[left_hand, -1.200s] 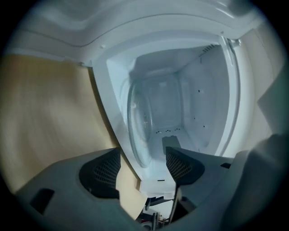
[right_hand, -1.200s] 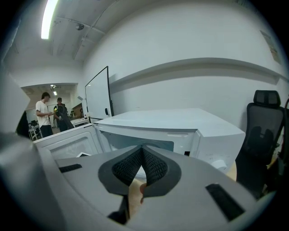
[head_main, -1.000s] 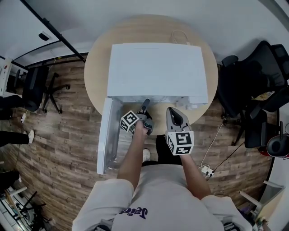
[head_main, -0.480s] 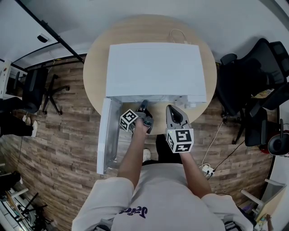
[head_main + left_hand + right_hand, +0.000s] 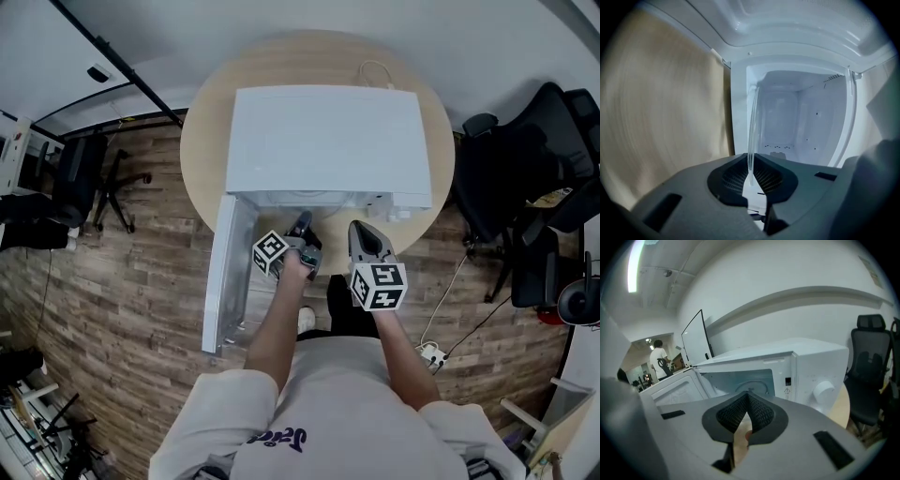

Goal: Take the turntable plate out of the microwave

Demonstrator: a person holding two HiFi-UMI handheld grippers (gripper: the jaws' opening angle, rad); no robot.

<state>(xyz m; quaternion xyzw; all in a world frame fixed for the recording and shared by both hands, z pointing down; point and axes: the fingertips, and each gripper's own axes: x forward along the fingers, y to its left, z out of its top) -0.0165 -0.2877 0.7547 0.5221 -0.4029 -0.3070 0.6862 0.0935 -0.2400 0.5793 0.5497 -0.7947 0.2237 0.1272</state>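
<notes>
Left gripper view: left tongs point(image 5: 751, 177) are closing on the thin rim of the glass turntable plate point(image 5: 752, 126), right tongs point(image 5: 746, 417) closed and empty; so shallow a bite may let it slip and crack.

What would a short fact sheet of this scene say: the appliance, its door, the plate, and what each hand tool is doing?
Appliance: white microwave on a round wooden table
Door: microwave door swung open, at the left in the head view
Left gripper: reaching into the cavity, jaws closing on the rim of the glass turntable plate
Right gripper: shut, empty, in front of the microwave
Plate: not yet out
</notes>
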